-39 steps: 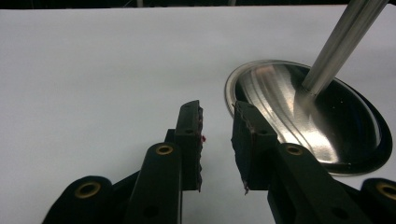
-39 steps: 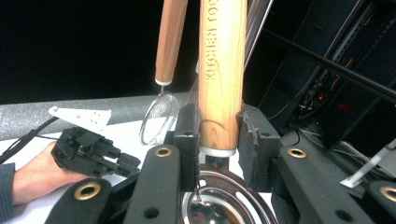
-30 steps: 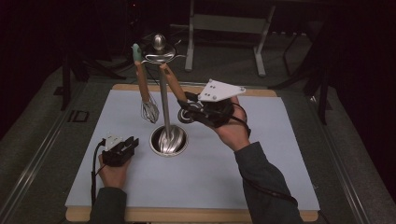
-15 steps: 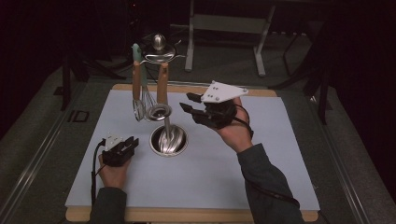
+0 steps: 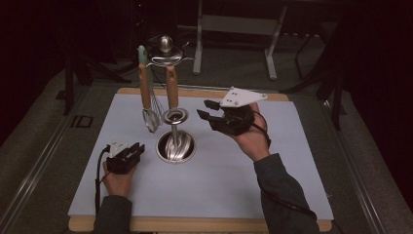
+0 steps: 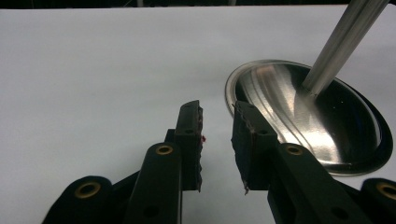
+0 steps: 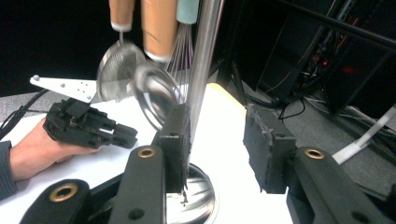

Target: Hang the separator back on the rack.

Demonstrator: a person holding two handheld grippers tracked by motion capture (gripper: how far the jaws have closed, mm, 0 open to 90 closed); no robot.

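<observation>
Here, on the left of the desk point(image 5: 272, 185), the left tongs point(image 5: 139, 147) are rested on the pale mat beside the stand's round steel base point(image 5: 176, 146), partly open with nothing between the pads, as the left gripper view confirms: the base dish point(image 6: 308, 116) is seen just beyond the right pad, not touched. Further right, the utensil stand point(image 5: 173, 131) is seen upright with 3 tools hung from its top ring: a whisk point(image 5: 152, 117) with a wooden, green-tipped handle, and 2 other wooden-handled pieces, 1 of them a ring-headed utensil point(image 5: 175, 116) whose head now hangs straight beside the pole. A second ago that utensil was held slanted by the right tongs, near the pole; half a second ago it had already been let go and hung vertical. Now the right tongs point(image 5: 210, 110) are found clear of it, to the right of the stand, and their jaws have just been opening, with nothing between them. In the right gripper view a small mesh strainer point(image 7: 116, 70) and the blurred ring head point(image 7: 156, 95) are seen dangling, the blur suggesting a swing. It may be judged that the hanging of this utensil is done and that the right hand is freed for whatever is to be handled next.
</observation>
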